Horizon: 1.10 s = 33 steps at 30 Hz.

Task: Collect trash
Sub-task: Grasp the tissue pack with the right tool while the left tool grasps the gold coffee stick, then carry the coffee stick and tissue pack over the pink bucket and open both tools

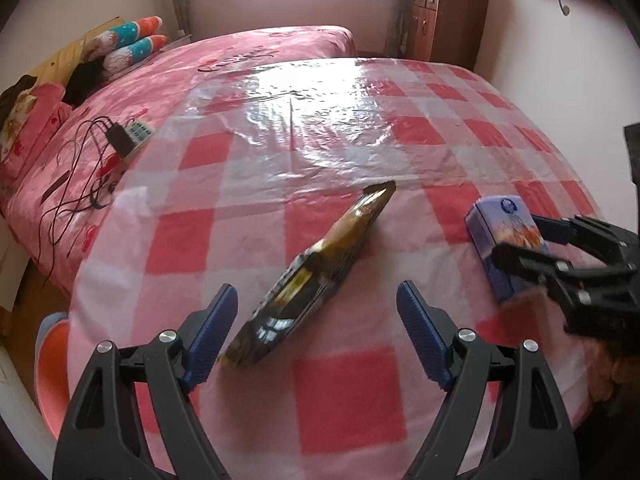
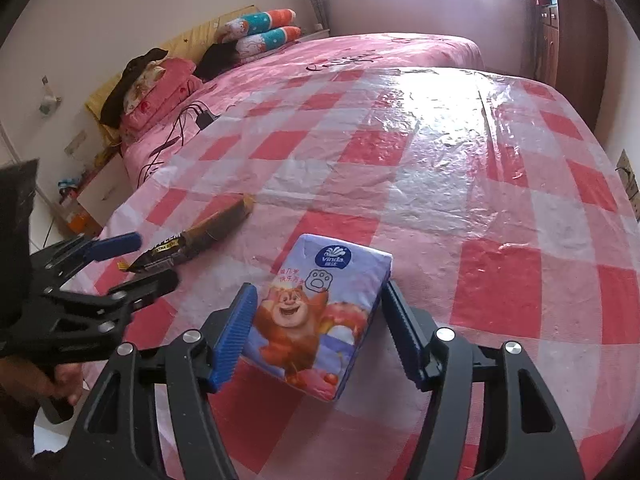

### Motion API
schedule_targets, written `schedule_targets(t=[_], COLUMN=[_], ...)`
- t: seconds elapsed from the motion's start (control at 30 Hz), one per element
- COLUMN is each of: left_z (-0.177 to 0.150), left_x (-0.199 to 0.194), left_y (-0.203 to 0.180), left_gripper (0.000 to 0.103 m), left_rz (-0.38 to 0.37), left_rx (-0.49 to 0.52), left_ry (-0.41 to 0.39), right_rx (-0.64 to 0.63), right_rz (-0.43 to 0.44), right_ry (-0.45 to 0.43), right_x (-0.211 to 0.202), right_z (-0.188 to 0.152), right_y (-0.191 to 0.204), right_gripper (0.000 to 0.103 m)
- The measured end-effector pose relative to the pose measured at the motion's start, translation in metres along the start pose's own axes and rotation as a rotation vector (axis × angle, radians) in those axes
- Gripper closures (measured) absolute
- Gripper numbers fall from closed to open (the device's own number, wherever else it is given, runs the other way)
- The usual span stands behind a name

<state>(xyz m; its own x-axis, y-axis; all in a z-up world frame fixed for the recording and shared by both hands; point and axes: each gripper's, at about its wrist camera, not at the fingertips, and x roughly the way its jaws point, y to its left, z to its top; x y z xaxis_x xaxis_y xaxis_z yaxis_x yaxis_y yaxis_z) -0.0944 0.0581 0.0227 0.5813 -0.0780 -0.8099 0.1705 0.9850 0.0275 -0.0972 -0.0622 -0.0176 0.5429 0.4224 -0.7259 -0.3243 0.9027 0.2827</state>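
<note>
A dark brown and gold snack wrapper [image 1: 316, 276] lies on the pink checked tablecloth [image 1: 340, 400]. My left gripper [image 1: 316, 320] is open, its jaws either side of the wrapper's near end, not touching. A purple Vinda tissue pack [image 2: 320, 320] with a cartoon bear lies to the right. My right gripper [image 2: 320, 328] is open around the pack, pads close to its sides. The pack [image 1: 504, 240] and right gripper [image 1: 520, 240] show in the left wrist view; the wrapper [image 2: 200, 240] and left gripper [image 2: 136, 260] show in the right wrist view.
The table's far half is covered in shiny clear plastic [image 1: 320, 120]. A pink bed [image 1: 260, 52] stands behind, with pillows [image 1: 132, 40], a charger and black cables [image 1: 116, 140]. A wooden cabinet [image 1: 448, 16] stands at the back right. An orange stool [image 1: 52, 368] stands left of the table.
</note>
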Motion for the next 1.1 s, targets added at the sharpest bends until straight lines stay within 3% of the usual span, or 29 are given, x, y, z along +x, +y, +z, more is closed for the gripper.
schedule_targets(t=[0.13, 0.43, 0.5, 0.77, 0.8, 0.83, 1.1], left_z=[0.012, 0.023, 0.024, 0.022, 0.022, 0.022, 0.017], left_x=[0.012, 0.026, 0.026, 0.023, 0.023, 0.021, 0.012], left_y=[-0.009, -0.018, -0.018, -0.024, -0.023, -0.022, -0.002], left_gripper=[0.023, 0.041, 0.056, 0.066, 0.077, 0.079, 0.081], left_rz=[0.019, 0.039, 0.03, 0.035, 0.026, 0.023, -0.053], left_rx=[0.013, -0.006, -0.011, -0.026, -0.031, -0.04, -0.137], left_ry=[0.013, 0.035, 0.031, 0.008, 0.004, -0.001, -0.012], right_rx=[0.023, 0.015, 0.013, -0.016, -0.02, -0.019, -0.02], right_rz=[0.03, 0.053, 0.055, 0.057, 0.054, 0.054, 0.052], right_ry=[-0.005, -0.003, -0.002, 0.009, 0.009, 0.009, 0.009], right_x=[-0.003, -0.007, -0.007, -0.004, -0.003, -0.003, -0.002], right_z=[0.0, -0.003, -0.003, -0.003, -0.003, -0.003, -0.002], right_y=[-0.006, -0.007, -0.006, 0.002, 0.003, 0.003, 0.004], right_gripper=[0.038, 0.032, 0.032, 0.023, 0.023, 0.023, 0.023])
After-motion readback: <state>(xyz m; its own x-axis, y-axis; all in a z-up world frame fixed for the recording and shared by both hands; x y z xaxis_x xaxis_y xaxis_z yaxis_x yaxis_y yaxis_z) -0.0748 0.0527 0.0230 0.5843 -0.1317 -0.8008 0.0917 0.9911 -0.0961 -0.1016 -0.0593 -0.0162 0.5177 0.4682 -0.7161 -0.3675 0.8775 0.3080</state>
